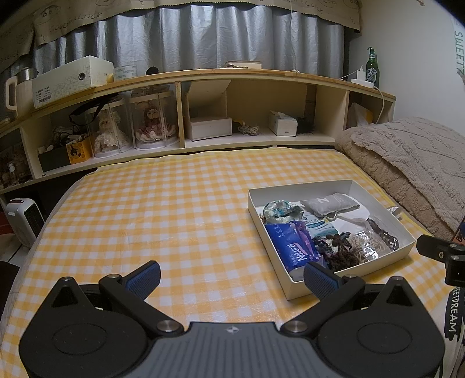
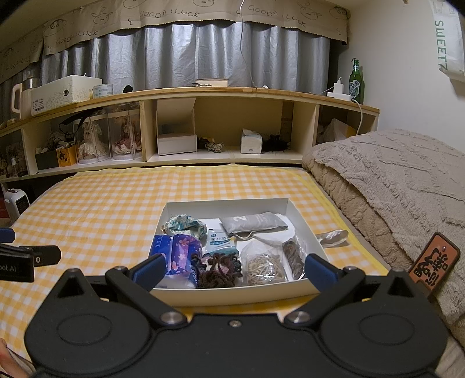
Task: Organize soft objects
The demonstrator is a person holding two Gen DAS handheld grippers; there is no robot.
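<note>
Both grippers sat closest to the cameras, each with its blue-padded fingers spread wide and nothing between them. From the left wrist view, the left gripper [image 1: 231, 274] hovered over a bed [image 1: 162, 209] covered in a yellow and white checked sheet. The right gripper [image 2: 235, 269] hung just in front of the near wall of a shallow white cardboard box [image 2: 232, 293] that rested on the sheet.

Soft things filled the box. A blue and purple tissue pack [image 2: 177, 256] printed with "Natural" lay at the near left corner. Beside it sat a dark brown knitted bundle [image 2: 219, 269], then a clear bag of pale rubber bands [image 2: 266, 269] and a second clear bag with dark contents [image 2: 293, 258]. Farther back lay a crumpled teal patterned cloth [image 2: 186, 225], a small white and blue packet with unreadable print [image 2: 222, 240], and a grey pouch marked "2" [image 2: 252, 222].

A folded beige fleece blanket [image 2: 386, 180] lay along the right side of the bed, just beside the box. An orange tag with black characters [image 2: 434, 261] showed near the right gripper.

Behind the bed stood a wooden headboard shelf [image 2: 203, 93]. A green Tuborg bottle [image 2: 357, 81] stood at its right end. The curtain valance [image 2: 180, 13] above read "GOOD LUCK", and a wall hanging [image 2: 444, 43] began with "SWEET".
</note>
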